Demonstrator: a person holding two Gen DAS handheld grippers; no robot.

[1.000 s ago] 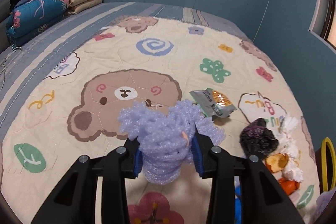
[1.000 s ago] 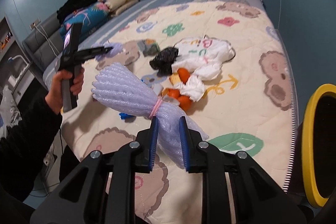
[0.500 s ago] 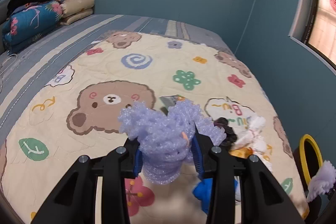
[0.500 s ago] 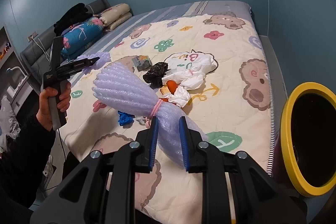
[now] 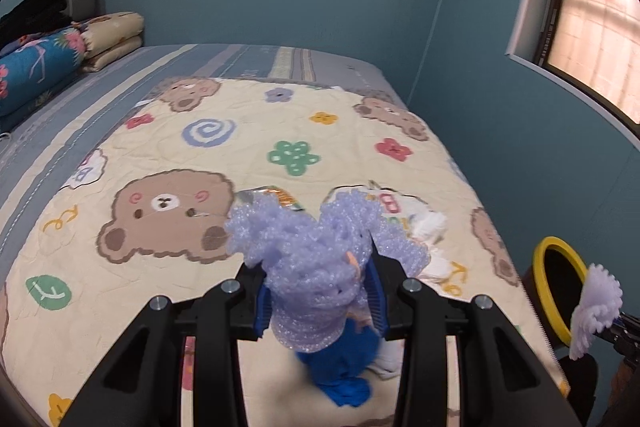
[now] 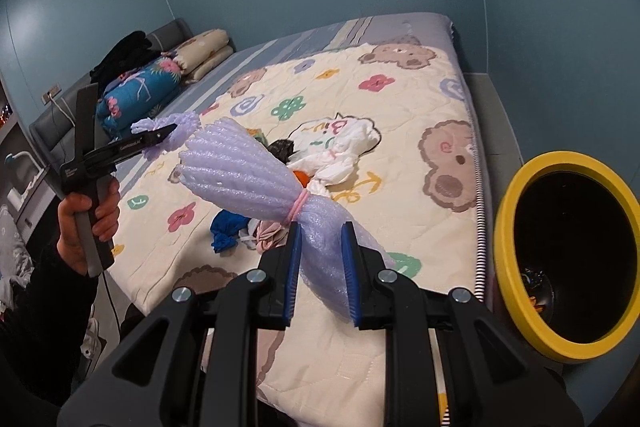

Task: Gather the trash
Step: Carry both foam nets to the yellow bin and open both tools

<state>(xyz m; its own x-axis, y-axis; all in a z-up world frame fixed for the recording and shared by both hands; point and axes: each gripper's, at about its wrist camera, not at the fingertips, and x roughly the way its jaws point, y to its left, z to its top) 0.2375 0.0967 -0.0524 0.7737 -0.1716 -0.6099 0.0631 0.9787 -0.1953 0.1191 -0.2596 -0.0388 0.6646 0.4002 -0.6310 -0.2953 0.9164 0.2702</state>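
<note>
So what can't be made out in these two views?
- Left wrist view: the snack wrapper is mostly hidden behind the purple foam net in the left hand-held gripper.
- Left wrist view: the blue item is motion-blurred.
- Right wrist view: the yellow-rimmed bin has a dark interior, contents unreadable.

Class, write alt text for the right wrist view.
The right gripper clamps a purple foam net beside a yellow-rimmed bin. Across the bed, a hand holds the left gripper with another foam piece; trash lies on the quilt.
</note>
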